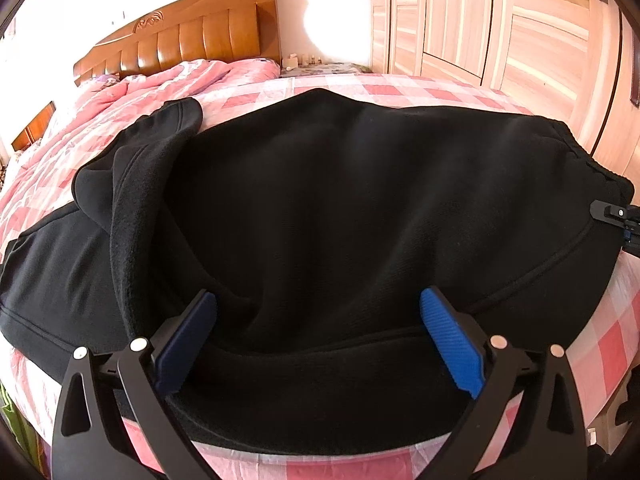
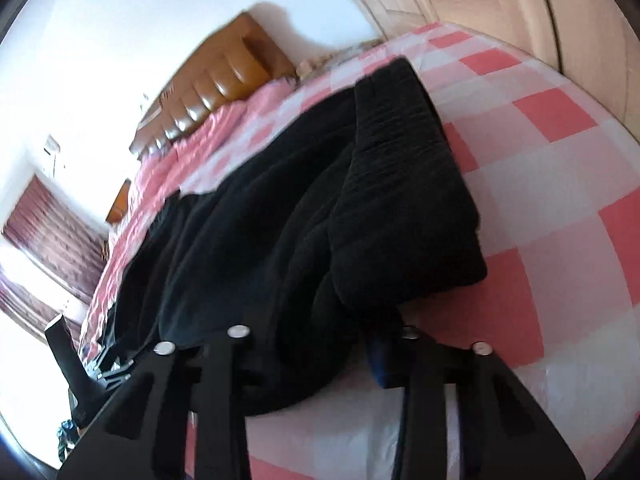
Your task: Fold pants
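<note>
Black pants (image 1: pixel 340 208) lie spread across a bed with a pink checked sheet (image 1: pixel 384 90). One leg end (image 1: pixel 176 116) sticks out at the far left. My left gripper (image 1: pixel 318 312) is open, its blue pads (image 1: pixel 448 332) either side of the near fabric edge. The right gripper shows at the right edge of this view (image 1: pixel 616 220), at the waistband corner. In the right wrist view the pants (image 2: pixel 320 220) fill the middle, with the ribbed waistband (image 2: pixel 404 168) on top. My right gripper (image 2: pixel 320 344) sits over bunched fabric, which hides its fingertips.
A wooden headboard (image 1: pixel 180 40) and a rumpled pink quilt (image 1: pixel 132 92) lie at the far end. A light wooden wardrobe (image 1: pixel 500 20) stands to the right. The bed's near edge (image 1: pixel 320 464) runs just under my left gripper.
</note>
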Motion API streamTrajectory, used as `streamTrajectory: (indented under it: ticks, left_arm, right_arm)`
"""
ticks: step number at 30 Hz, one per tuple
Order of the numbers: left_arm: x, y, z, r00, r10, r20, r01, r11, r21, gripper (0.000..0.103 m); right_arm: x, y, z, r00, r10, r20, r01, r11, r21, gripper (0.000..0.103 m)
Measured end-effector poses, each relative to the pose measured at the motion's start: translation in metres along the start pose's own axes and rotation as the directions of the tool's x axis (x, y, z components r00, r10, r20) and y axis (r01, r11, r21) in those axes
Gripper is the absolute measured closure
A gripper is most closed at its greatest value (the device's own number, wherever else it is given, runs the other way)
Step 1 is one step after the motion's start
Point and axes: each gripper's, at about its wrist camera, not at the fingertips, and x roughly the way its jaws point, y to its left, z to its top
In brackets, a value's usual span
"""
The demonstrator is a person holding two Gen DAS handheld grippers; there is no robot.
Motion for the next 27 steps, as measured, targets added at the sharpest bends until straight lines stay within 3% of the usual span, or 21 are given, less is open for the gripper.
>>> streamTrajectory:
  ticks: [5,9,12,16,19,21,23,25,27]
  left_arm:
    - [0.002,-0.012,0.007,0.999,-0.020,-0.029,0.021,0.999,0.026,0.002]
    - [0.003,-0.042,0.013,0.997,-0.079,-0.019,0.080,0.993,0.085,0.002]
    - [0.008,-0.067,0.014,0.994,-0.109,-0.014,0.110,0.986,0.129,0.001]
    - [0.007,-0.063,0.022,0.992,-0.126,-0.001,0.126,0.989,0.079,0.003]
    - [-0.030,-0.034,0.023,0.979,-0.167,0.118,0.168,0.986,0.008,0.003]
    - [-0.056,-0.009,0.020,0.972,-0.128,0.198,0.133,0.991,-0.013,0.003]
    - [-0.073,0.033,0.012,0.969,-0.013,0.247,0.028,0.998,-0.057,0.002]
    - [-0.074,0.077,0.003,0.969,0.093,0.229,-0.065,0.990,-0.127,0.002]
    - [-0.066,0.140,-0.011,0.965,0.208,0.160,-0.165,0.956,-0.244,0.002]
  right_arm:
    - [-0.045,0.015,-0.010,0.973,-0.086,0.215,0.098,0.994,-0.044,0.081]
    - [-0.073,0.009,-0.013,0.948,-0.168,0.272,0.185,0.982,-0.039,0.082]
    - [-0.076,-0.012,-0.017,0.948,-0.211,0.237,0.215,0.976,0.009,0.082]
    - [-0.059,-0.034,-0.017,0.962,-0.258,0.087,0.257,0.966,0.028,0.078]
    - [-0.069,-0.023,-0.015,0.961,-0.272,0.047,0.273,0.962,-0.012,0.055]
    - [-0.088,-0.015,-0.018,0.957,-0.278,0.080,0.283,0.958,-0.054,0.017]
    - [-0.108,-0.009,-0.030,0.944,-0.292,0.154,0.305,0.949,-0.075,0.011]
    - [-0.122,0.011,-0.039,0.924,-0.295,0.245,0.332,0.935,-0.125,0.011]
    - [-0.118,0.040,-0.037,0.931,-0.241,0.276,0.305,0.926,-0.221,0.011]
